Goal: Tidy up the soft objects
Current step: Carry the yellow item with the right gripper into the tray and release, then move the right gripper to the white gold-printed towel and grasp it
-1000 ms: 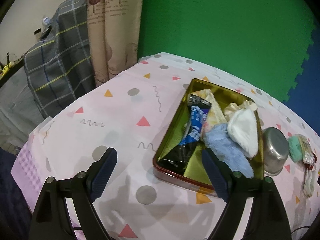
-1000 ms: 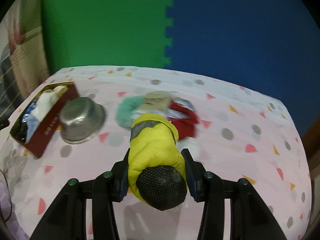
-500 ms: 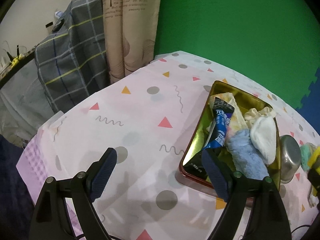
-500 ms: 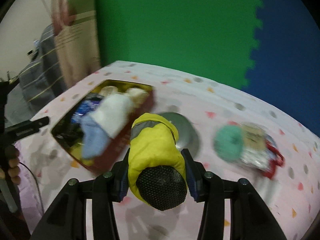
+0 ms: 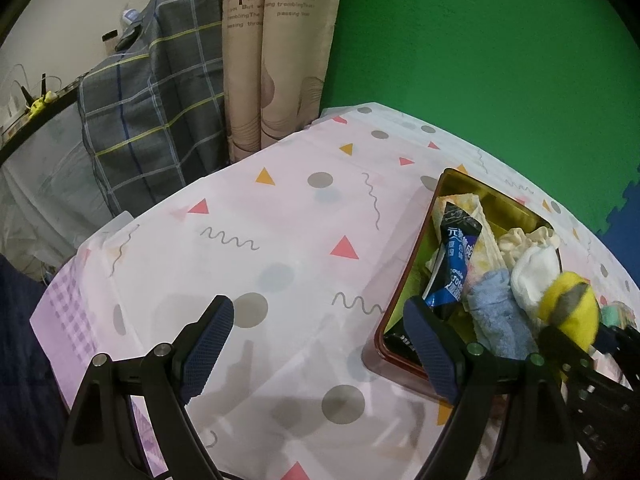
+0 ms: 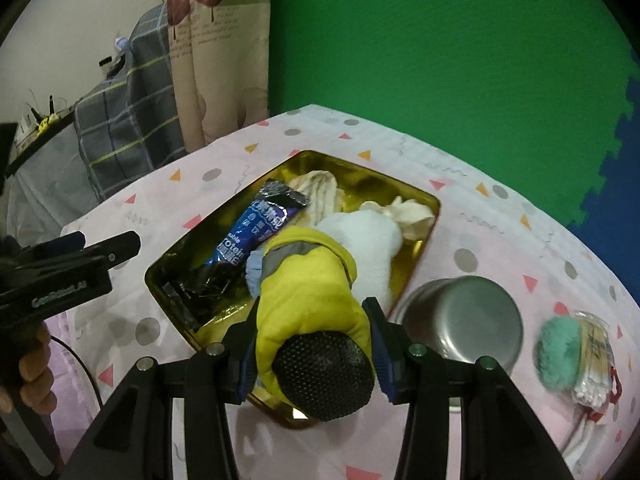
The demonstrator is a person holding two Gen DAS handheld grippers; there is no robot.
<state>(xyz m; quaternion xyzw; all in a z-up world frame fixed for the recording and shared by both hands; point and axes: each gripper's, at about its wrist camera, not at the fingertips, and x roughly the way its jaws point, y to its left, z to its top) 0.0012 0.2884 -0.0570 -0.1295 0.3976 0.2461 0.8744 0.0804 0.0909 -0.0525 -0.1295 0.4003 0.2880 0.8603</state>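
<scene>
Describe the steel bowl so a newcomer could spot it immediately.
Start at the gold tin in the middle of the pink patterned tablecloth. Just off its right side sits the steel bowl, upside down. It is the only hard, shiny metal thing there, beside a fluffy teal ball.

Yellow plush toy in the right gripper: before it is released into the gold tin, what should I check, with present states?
1. Right gripper pads clamp the yellow plush toy: ok.
2. Toy is over the gold tin: ok.
3. Free space in the tin under the toy: cannot tell.
4. Left gripper open, empty, outside the tin: ok.
5. Steel bowl stands outside the tin: ok.
</scene>
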